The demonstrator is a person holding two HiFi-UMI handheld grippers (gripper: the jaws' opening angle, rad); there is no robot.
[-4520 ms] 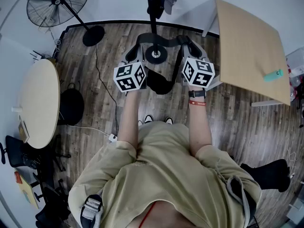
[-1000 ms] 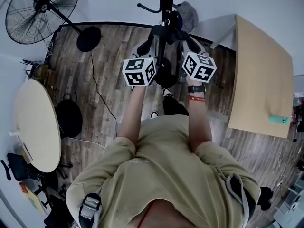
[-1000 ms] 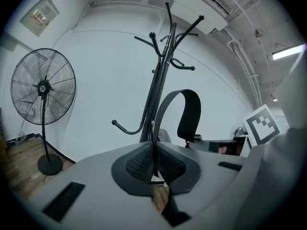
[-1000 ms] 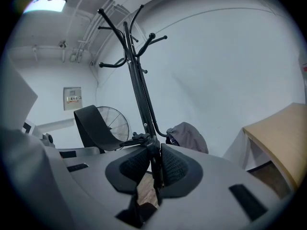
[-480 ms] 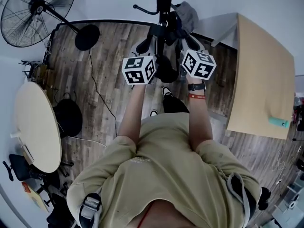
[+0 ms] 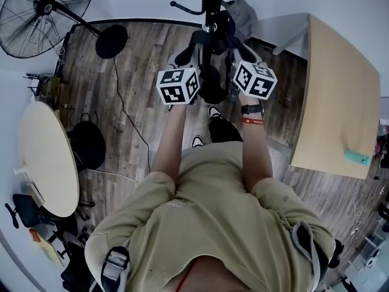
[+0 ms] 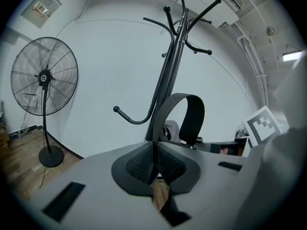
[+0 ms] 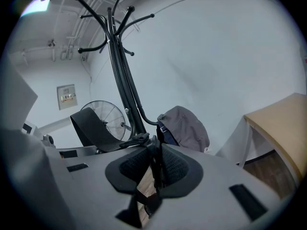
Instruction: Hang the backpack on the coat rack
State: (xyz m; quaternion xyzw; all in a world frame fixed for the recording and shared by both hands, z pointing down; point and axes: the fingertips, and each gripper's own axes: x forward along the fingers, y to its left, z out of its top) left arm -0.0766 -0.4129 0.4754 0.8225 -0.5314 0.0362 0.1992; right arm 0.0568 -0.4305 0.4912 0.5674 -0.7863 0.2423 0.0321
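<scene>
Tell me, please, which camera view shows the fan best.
The left gripper view: the fan stands whole, head, pole and base. The head view sees it from above, clipped at the corner; the right gripper view shows only part of its head behind the rack.

Bright, even indoor light bounces off the white wall (image 7: 105,71), leaving only faint, soft shadows on the wood floor (image 6: 140,72). A ceiling lamp (image 7: 291,55) glows at the upper right of the left gripper view; similar glare sits at the top left of the right gripper view. Every view bows like a fisheye, and both gripper views fade to black corners. The coat rack (image 7: 175,42) is sharp, while the left gripper (image 7: 156,164) and right gripper (image 8: 156,169), close to their lenses, look soft
</scene>
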